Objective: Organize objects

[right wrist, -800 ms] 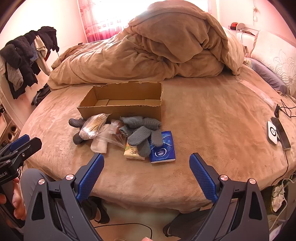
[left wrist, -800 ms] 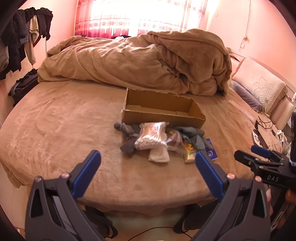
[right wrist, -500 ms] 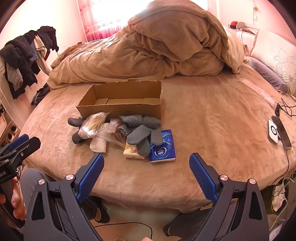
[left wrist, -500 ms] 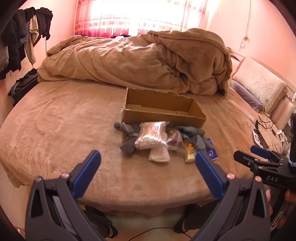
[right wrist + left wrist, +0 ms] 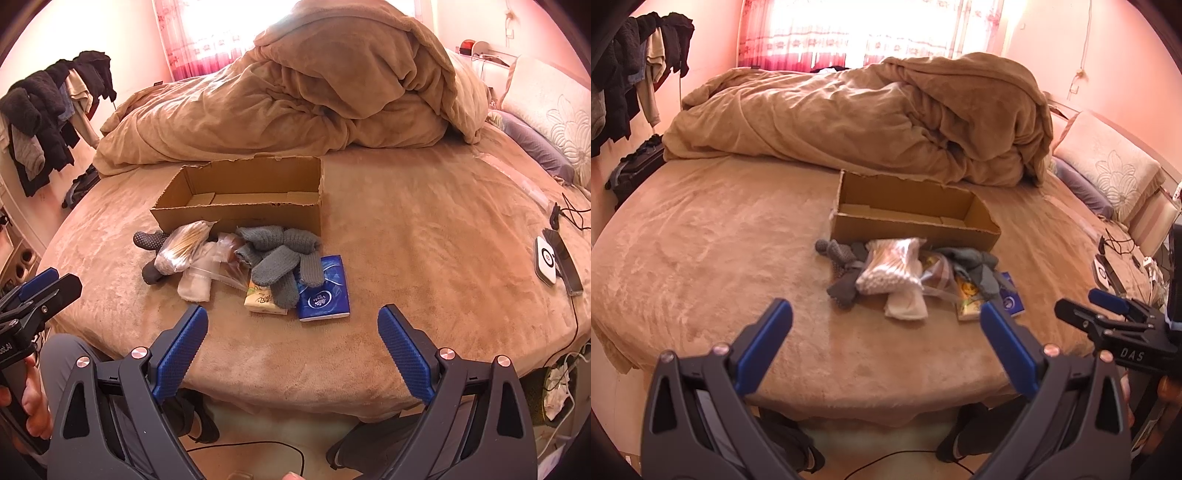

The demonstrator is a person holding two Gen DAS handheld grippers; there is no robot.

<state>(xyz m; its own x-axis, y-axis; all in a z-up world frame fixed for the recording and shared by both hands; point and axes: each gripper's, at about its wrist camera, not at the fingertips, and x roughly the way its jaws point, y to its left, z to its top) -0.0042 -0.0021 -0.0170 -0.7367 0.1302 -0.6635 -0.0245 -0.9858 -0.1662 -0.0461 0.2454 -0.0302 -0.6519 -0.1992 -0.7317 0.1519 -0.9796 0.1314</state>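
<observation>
An open empty cardboard box point(image 5: 912, 218) point(image 5: 240, 203) sits on the bed. In front of it lies a pile: a clear bag of cotton swabs point(image 5: 892, 271) point(image 5: 184, 247), dark grey socks point(image 5: 842, 273) point(image 5: 149, 240), grey knit socks point(image 5: 280, 258) point(image 5: 979, 266), a white cloth point(image 5: 905, 306) point(image 5: 194, 282), a blue tissue pack point(image 5: 325, 291) point(image 5: 1010, 302) and a yellow packet point(image 5: 262, 297) point(image 5: 966, 302). My left gripper point(image 5: 884, 325) is open and empty, short of the pile. My right gripper point(image 5: 291, 325) is open and empty, near the bed's front edge.
A heaped tan duvet point(image 5: 868, 110) point(image 5: 314, 92) lies behind the box. Pillows point(image 5: 1108, 170) are at the right. A phone and white charger point(image 5: 554, 258) with cables lie on the bed's right side. Clothes hang at the left wall point(image 5: 48, 110).
Both grippers have edged slightly forward toward the pile; the objects have not moved.
</observation>
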